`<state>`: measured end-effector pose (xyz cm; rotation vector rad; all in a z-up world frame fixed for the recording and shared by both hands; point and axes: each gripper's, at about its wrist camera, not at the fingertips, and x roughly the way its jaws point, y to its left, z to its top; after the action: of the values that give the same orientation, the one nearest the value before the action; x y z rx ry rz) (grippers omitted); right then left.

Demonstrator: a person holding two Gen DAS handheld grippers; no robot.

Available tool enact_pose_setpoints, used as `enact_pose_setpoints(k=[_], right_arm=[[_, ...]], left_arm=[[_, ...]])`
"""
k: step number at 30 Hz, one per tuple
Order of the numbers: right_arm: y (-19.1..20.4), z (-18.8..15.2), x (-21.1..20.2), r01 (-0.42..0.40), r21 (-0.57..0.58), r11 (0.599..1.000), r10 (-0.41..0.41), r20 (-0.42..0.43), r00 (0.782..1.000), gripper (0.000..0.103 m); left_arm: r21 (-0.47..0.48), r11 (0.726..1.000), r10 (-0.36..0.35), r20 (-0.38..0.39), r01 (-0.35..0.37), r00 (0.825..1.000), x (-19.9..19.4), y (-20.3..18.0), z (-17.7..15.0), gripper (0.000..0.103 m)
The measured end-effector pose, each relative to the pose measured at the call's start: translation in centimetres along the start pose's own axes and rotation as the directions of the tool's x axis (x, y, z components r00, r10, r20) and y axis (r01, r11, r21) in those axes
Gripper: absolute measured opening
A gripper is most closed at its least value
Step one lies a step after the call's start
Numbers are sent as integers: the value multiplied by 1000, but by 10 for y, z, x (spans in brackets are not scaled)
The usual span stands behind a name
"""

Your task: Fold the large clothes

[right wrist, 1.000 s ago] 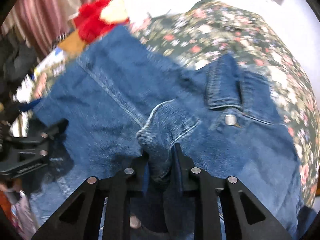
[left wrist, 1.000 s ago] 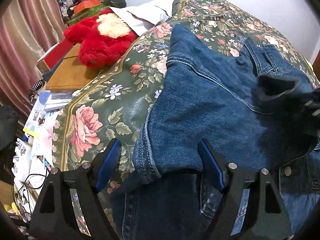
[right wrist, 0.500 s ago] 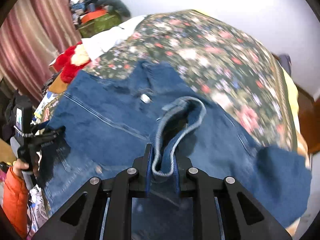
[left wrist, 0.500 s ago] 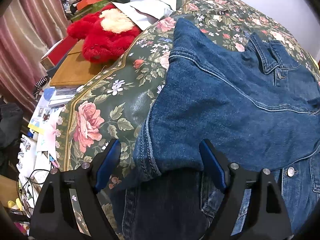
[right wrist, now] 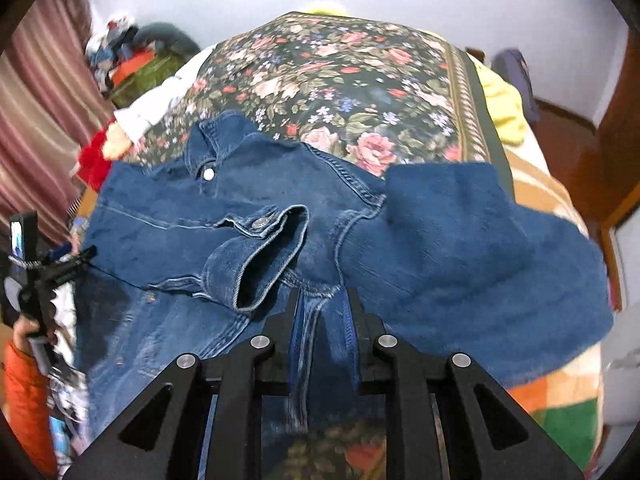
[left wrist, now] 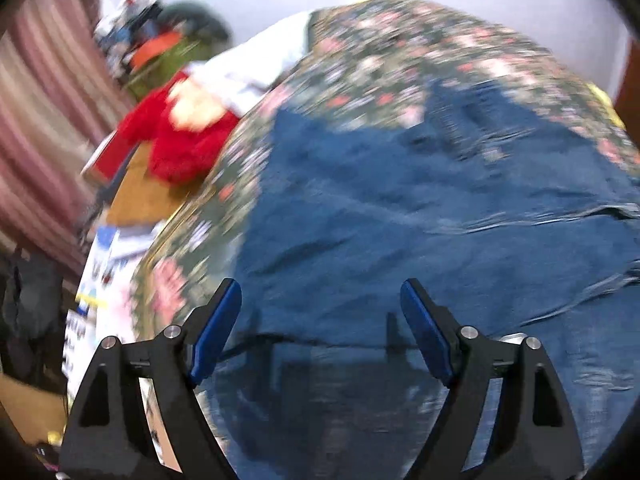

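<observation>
Denim jacket spread across the floral bedspread on the bed, collar end toward the far side, one metal button showing near the collar. Right claw nearly closed, pinching a fold of the jacket's fabric between its fingers; the pinched strip runs down between the two black finger mounts. Just ahead and to the left of it, a sleeve cuff lies on the jacket body with its opening facing the camera and its snap button visible. The other sleeve extends to the right over the bedspread edge and onto a patterned blanket. Left claw spread wide, blue-padded fingers apart and holding nothing, poised above the near edge of the jacket; whether the pads touch the cloth cannot be told, this view being motion-blurred. In the right wrist view the left claw appears at the left edge of the frame, gripped by a hand in an orange sleeve. Beside the bed on the left: a red plush toy, striped curtain, and loose papers. Yellow cloth lies at the far right of the bed.
</observation>
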<state>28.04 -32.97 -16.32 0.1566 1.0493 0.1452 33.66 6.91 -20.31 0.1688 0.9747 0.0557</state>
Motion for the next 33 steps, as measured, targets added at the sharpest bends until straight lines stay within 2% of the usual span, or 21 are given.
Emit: enact_pose_setpoints(k=[4, 7, 10, 12, 14, 16, 17, 19, 22, 27, 33], right_arm=[[-19, 2, -24, -26, 61, 998, 23, 56, 998, 16], [-42, 3, -43, 0, 99, 995, -10, 100, 995, 16], [-70, 1, -49, 85, 120, 989, -97, 97, 991, 16], [-87, -2, -32, 167, 98, 981, -169, 11, 986, 16], [-99, -8, -9, 206, 69, 976, -201, -82, 976, 16], [-110, -20, 18, 246, 20, 969, -239, -186, 953, 16], [-112, -26, 28, 257, -11, 966, -254, -206, 945, 16], [-112, -32, 27, 248, -74, 966, -257, -159, 953, 16], [-114, -35, 22, 300, -113, 947, -315, -151, 937, 16], [-133, -42, 11, 321, -65, 945, -327, -141, 934, 16], [-154, -56, -2, 353, -15, 936, -352, -128, 927, 16]], left_arm=[[79, 991, -109, 36, 106, 993, -24, -51, 20, 82], [135, 971, -202, 34, 196, 979, -34, -94, 30, 83], [192, 951, -252, 33, 241, 967, -36, -137, 35, 86], [227, 942, -258, 14, 248, 966, -31, -164, 36, 86], [246, 928, -284, -17, 279, 959, -27, -185, 35, 86], [268, 917, -295, -48, 297, 954, -23, -204, 29, 86], [283, 918, -275, -45, 276, 960, -23, -212, 26, 86], [323, 918, -236, -27, 232, 971, -23, -222, 19, 86], [341, 915, -224, -11, 214, 975, -28, -217, 11, 86], [332, 910, -252, -33, 248, 967, -40, -201, 2, 86], [428, 870, -250, -40, 243, 967, -50, -216, -20, 86]])
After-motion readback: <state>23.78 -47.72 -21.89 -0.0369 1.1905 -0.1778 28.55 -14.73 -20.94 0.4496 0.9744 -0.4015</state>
